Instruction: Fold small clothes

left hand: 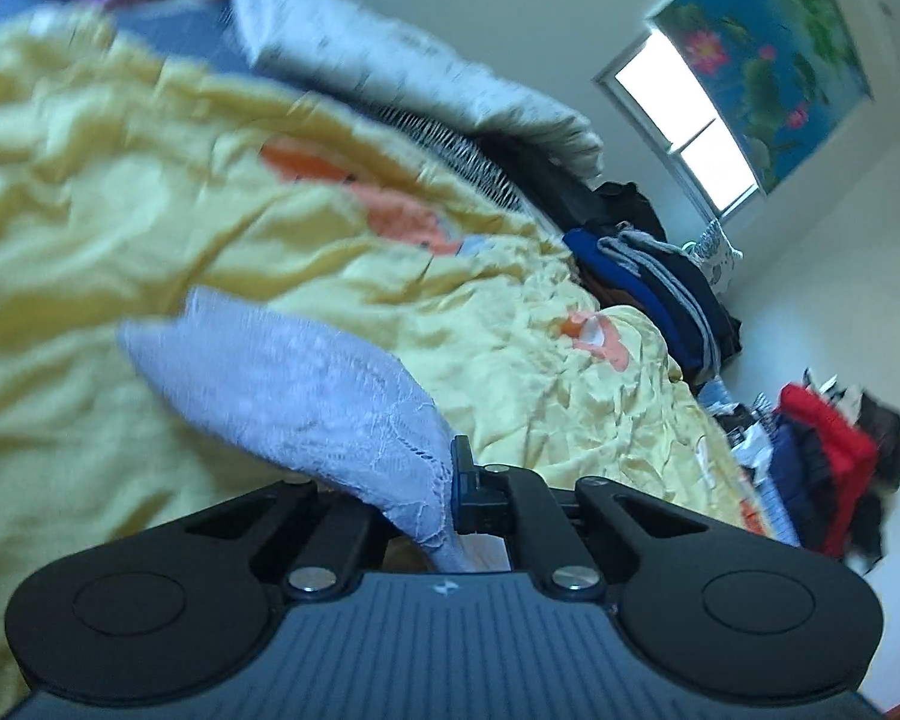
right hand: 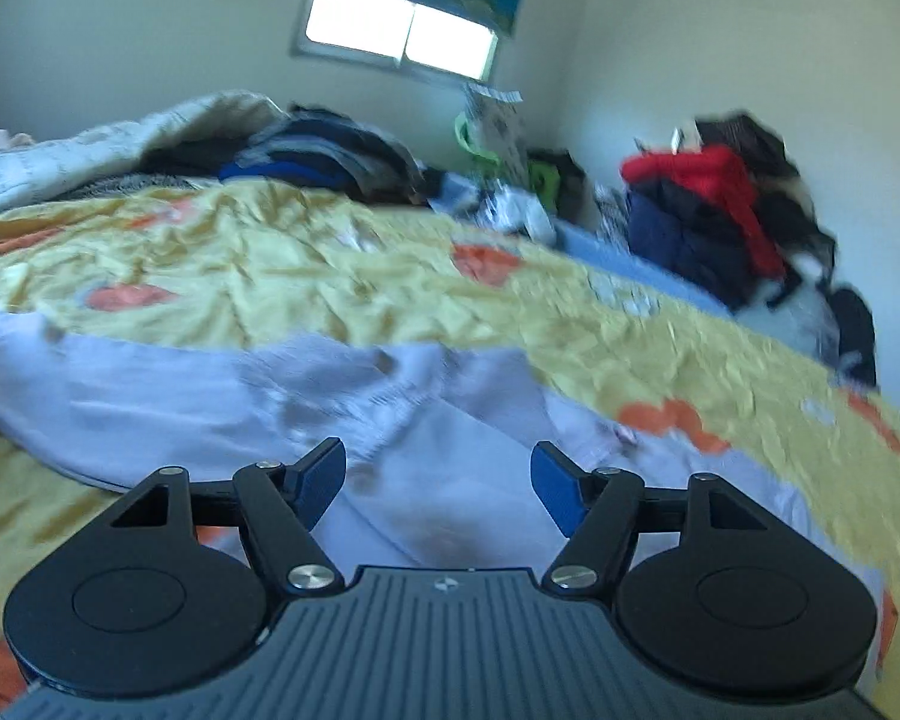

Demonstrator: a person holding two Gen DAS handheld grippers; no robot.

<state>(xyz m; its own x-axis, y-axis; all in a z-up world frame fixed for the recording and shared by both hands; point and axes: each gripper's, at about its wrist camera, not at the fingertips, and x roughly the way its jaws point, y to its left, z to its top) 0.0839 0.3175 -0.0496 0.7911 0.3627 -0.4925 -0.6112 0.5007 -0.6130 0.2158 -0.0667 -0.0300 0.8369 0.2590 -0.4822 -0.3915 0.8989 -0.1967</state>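
A small pale lavender lace garment [left hand: 306, 396] hangs from my left gripper [left hand: 450, 498], which is shut on its edge; the cloth covers the left finger and is lifted above the yellow bedspread [left hand: 120, 192]. In the right wrist view the same lavender garment [right hand: 222, 384] lies spread on the yellow bedspread [right hand: 270, 252]. My right gripper [right hand: 438, 480] is open, its blue pads [right hand: 555, 486] hovering just above the cloth, holding nothing.
A pile of dark folded clothes [left hand: 660, 288] and a white quilt [left hand: 390, 60] sit at the far side of the bed. A heap of red and dark jackets [right hand: 708, 216] stands by the wall. A window [right hand: 396, 30] is behind.
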